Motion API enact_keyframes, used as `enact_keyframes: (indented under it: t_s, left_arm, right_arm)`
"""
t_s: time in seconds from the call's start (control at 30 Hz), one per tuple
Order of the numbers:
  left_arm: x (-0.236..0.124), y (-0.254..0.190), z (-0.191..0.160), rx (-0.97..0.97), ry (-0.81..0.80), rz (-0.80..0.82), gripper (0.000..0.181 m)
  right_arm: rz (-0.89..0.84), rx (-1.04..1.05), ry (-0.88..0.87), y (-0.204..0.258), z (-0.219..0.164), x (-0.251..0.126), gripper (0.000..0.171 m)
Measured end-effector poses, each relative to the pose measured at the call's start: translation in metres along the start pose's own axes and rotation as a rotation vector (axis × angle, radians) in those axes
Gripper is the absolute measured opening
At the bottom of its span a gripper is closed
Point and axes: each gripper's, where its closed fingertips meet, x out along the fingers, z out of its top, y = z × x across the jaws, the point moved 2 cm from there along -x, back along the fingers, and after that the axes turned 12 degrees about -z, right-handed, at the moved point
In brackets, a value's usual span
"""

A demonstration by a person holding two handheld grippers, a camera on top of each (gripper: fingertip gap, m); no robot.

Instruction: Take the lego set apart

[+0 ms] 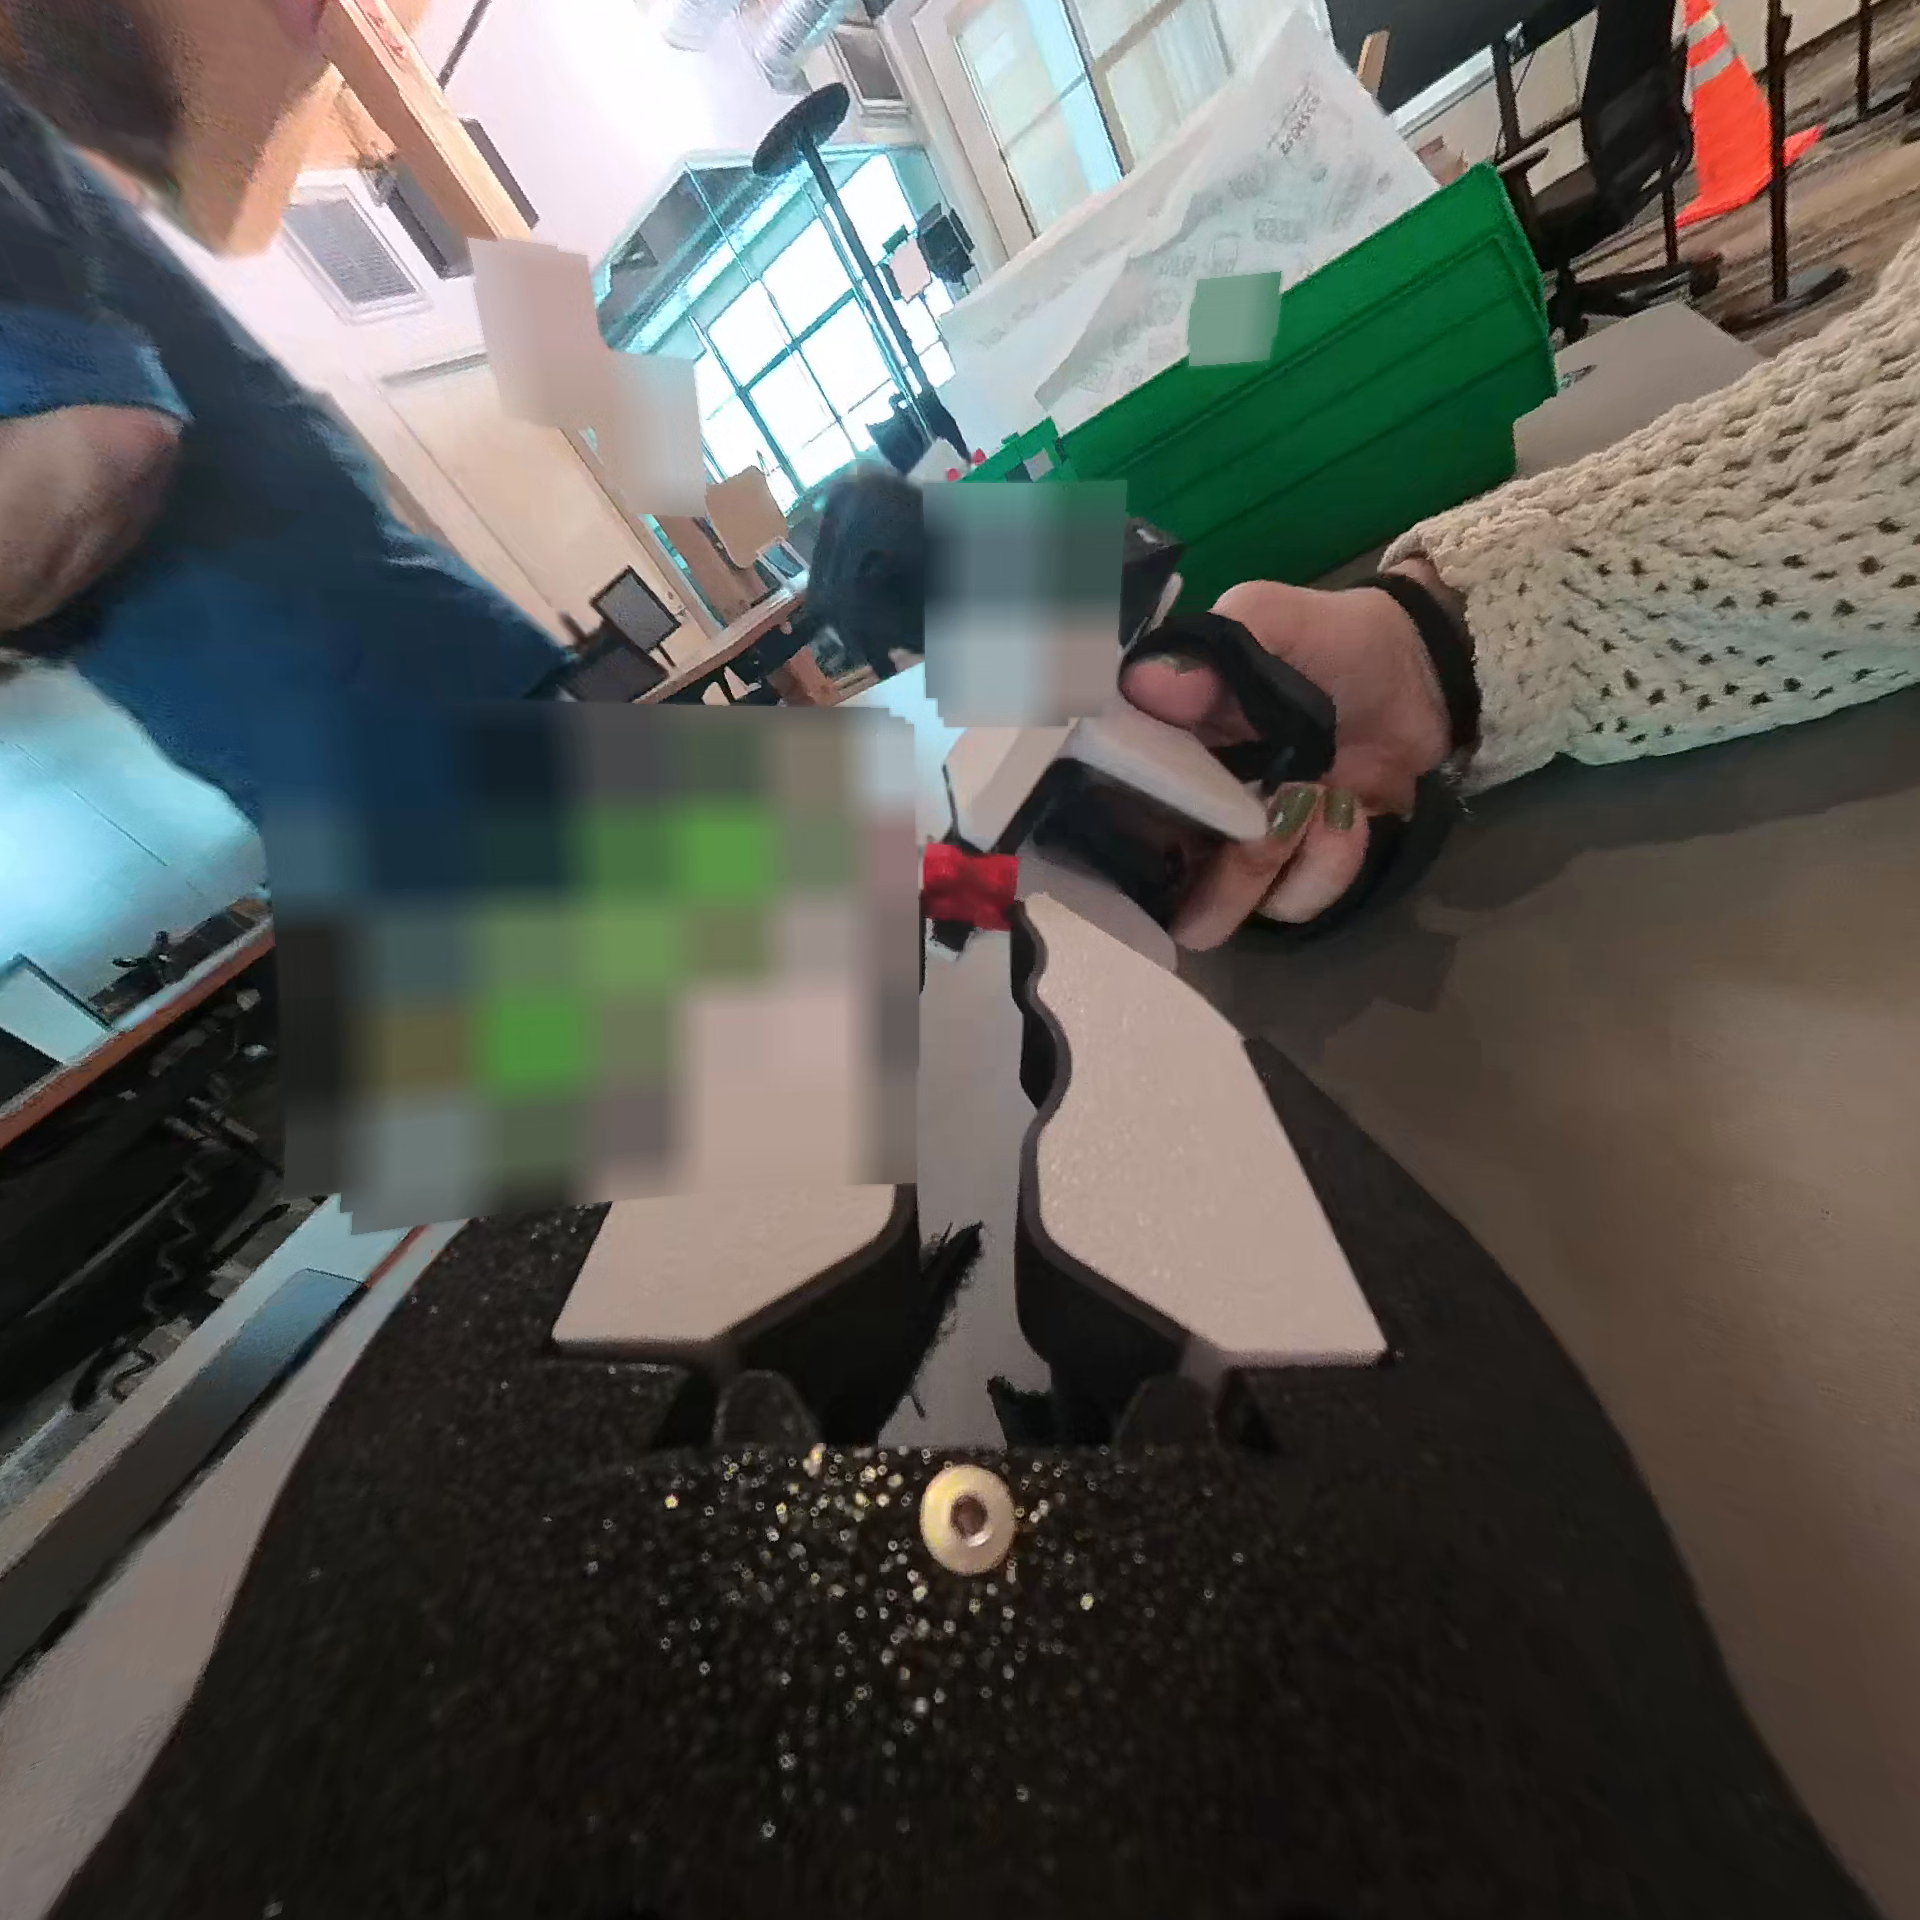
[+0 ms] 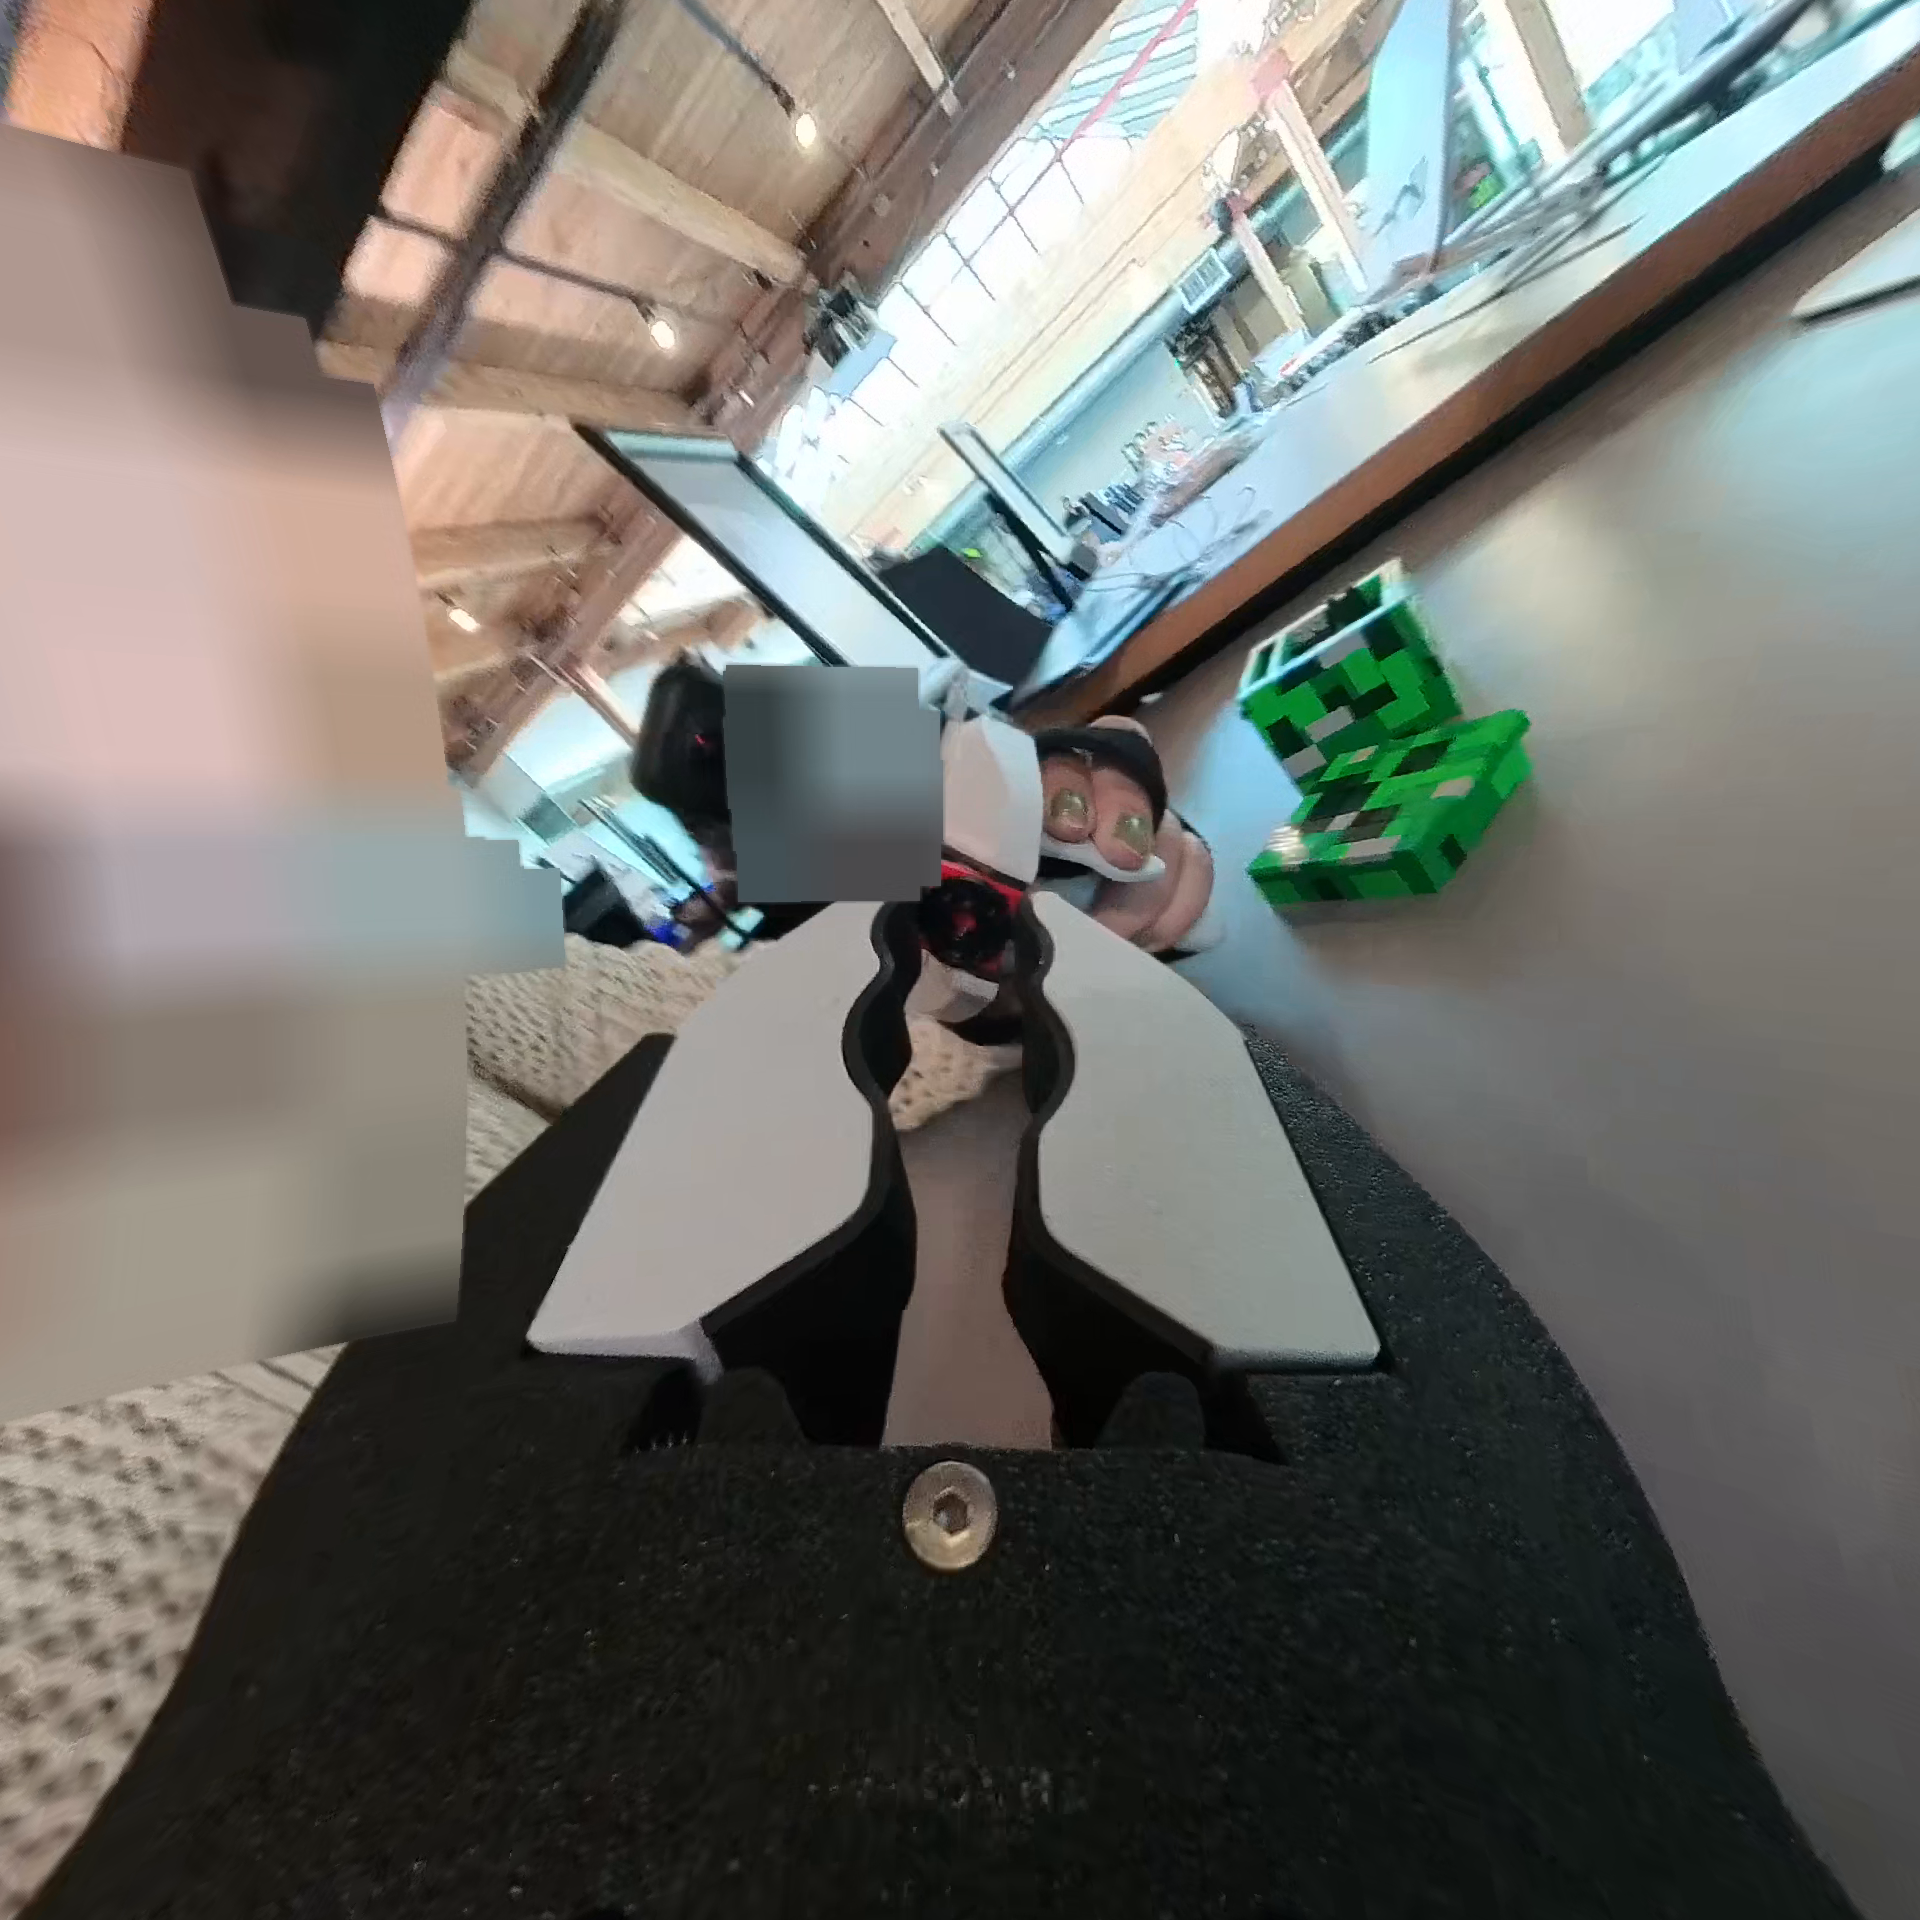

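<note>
A small red lego piece (image 1: 966, 883) with black and white parts sits between the tips of both grippers, above the grey table (image 1: 1621, 1091). My left gripper (image 1: 966, 920) closes on it from one side; its left finger is partly behind a mosaic patch. My right gripper (image 2: 961, 920) is shut on the same red piece (image 2: 961, 925) from the opposite side. Each gripper shows in the other's view, held by a hand (image 1: 1340, 727) in a cream knit sleeve. Two green, black and grey lego blocks (image 2: 1392, 821) lie on the table (image 2: 1662, 1039), to the right of the grippers.
Stacked green bins (image 1: 1299, 416) with white paper on top stand at the table's far side. An orange cone (image 1: 1725, 114) is on the floor behind. A person in a blue top (image 1: 208, 540) is close on the left. Monitors (image 2: 758, 540) stand beyond the table.
</note>
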Motion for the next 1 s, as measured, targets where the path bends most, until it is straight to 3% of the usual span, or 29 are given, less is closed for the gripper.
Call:
enact_keyframes:
  t_s: [0.03,0.13,0.2,0.27,0.4,0.5,0.73,1.0]
  left_arm:
    - [0.000,-0.001,0.000,-0.037,-0.006,-0.015,0.015]
    - [0.000,0.001,0.003,-0.188,-0.055,-0.058,0.015]
    - [-0.003,0.004,0.003,-0.280,-0.085,-0.062,0.000]
    - [-0.005,0.008,0.011,-0.385,-0.199,-0.088,0.000]
    - [-0.008,0.012,0.012,-0.376,-0.218,-0.058,0.000]
    - [-0.010,0.015,0.014,-0.438,-0.256,-0.068,0.000]
    - [-0.007,0.014,-0.004,-0.668,-0.177,-0.187,0.019]
    - [-0.008,0.007,-0.016,-0.783,-0.097,-0.300,0.028]
  right_arm:
    - [-0.029,-0.065,0.006,0.000,-0.001,0.000,0.016]
    - [-0.123,-0.259,0.008,0.003,0.000,-0.001,0.016]
    - [-0.165,-0.351,-0.030,0.007,0.006,-0.005,0.015]
    - [-0.167,-0.403,-0.034,0.012,0.006,-0.007,0.015]
    - [-0.175,-0.414,-0.028,0.011,0.002,0.001,0.015]
    - [-0.279,-0.548,-0.091,0.005,0.009,-0.002,0.015]
    - [-0.561,-1.066,-0.026,-0.008,0.001,0.001,0.015]
    - [-0.693,-1.237,0.080,-0.016,-0.005,0.005,0.016]
